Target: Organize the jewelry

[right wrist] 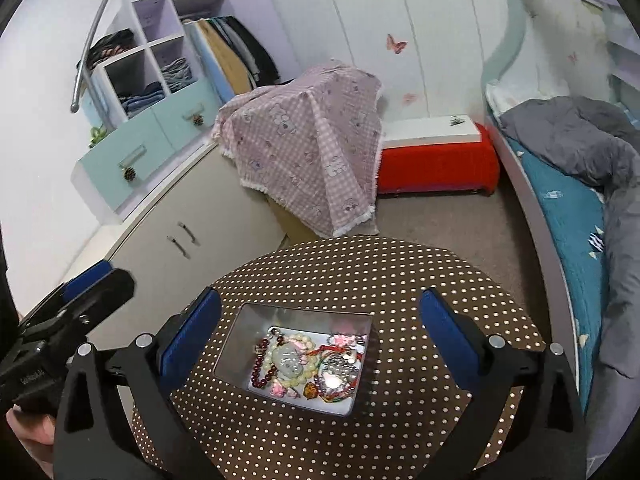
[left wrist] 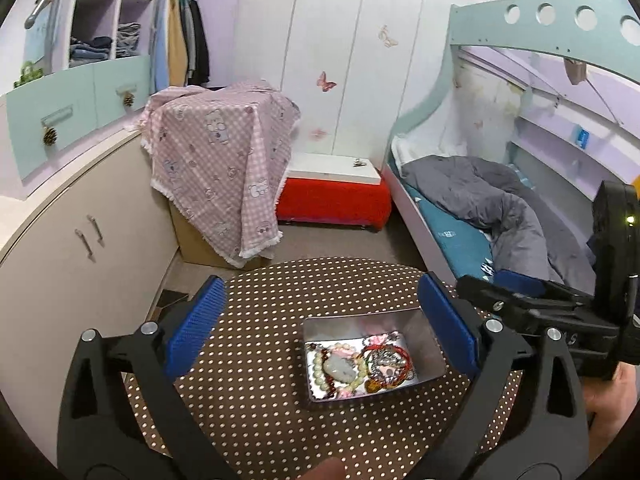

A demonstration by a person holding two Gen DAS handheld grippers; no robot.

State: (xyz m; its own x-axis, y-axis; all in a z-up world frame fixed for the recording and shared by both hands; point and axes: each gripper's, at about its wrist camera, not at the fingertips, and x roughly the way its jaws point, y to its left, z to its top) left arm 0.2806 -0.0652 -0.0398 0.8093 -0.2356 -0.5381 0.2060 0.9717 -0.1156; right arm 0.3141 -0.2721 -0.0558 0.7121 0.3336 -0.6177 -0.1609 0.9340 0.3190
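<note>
**Jewelry in the tin**

Jewelry [right wrist: 306, 364] (beads, a pale pendant, red cords) lies heaped inside a metal tin [left wrist: 424, 336] on the polka-dot surface [right wrist: 400, 280]. Left claw [left wrist: 320, 330] and right claw [right wrist: 320, 336] hover spread wide, holding nothing.

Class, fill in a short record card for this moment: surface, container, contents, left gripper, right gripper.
surface: round brown table with white polka dots
container: open rectangular silver metal tin, on the table
contents: tangled bead bracelets, pale jade pendant, red cords
left gripper: open, above the tin, empty
right gripper: open, above the tin, empty
</note>
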